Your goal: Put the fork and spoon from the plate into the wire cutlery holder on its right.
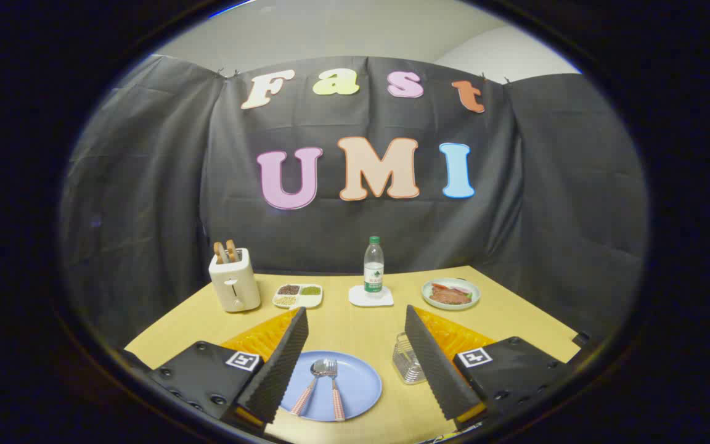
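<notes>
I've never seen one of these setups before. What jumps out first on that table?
The two ridged black fingers of the gripper stand wide open, holding nothing. Between them lies a blue plate with a spoon and a fork side by side, and the wire cutlery holder sits just right of it. Beyond them, a toaster with bread, a water bottle and a plate of food line the table's far edge.

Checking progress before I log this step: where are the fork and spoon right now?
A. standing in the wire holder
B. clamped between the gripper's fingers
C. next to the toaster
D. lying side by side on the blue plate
D: the fork and spoon lie side by side on the blue plate, between the open gripper's fingers; the wire holder stands to the plate's right.
</notes>
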{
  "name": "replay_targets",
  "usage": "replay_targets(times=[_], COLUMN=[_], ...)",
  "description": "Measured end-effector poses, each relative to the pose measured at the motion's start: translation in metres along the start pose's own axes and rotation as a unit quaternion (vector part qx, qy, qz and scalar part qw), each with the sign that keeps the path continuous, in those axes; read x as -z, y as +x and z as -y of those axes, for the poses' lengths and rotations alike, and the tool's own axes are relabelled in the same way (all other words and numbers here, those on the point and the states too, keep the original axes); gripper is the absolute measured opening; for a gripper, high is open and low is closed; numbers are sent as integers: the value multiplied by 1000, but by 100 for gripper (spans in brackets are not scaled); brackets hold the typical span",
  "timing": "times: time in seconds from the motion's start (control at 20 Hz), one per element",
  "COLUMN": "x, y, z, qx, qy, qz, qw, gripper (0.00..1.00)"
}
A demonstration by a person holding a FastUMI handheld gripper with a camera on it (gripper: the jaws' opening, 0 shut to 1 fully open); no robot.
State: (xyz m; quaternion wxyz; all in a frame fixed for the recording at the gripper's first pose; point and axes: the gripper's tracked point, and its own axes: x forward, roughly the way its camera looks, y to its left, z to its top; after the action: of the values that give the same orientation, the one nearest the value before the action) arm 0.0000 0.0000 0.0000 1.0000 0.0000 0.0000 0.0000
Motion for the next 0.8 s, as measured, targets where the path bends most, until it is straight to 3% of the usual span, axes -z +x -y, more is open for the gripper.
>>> replay_targets(times=[0.8], x=[41], y=[21], z=[-9], qx=[-32], qy=[-6], qz=[-51], qw=[998], gripper=[100])
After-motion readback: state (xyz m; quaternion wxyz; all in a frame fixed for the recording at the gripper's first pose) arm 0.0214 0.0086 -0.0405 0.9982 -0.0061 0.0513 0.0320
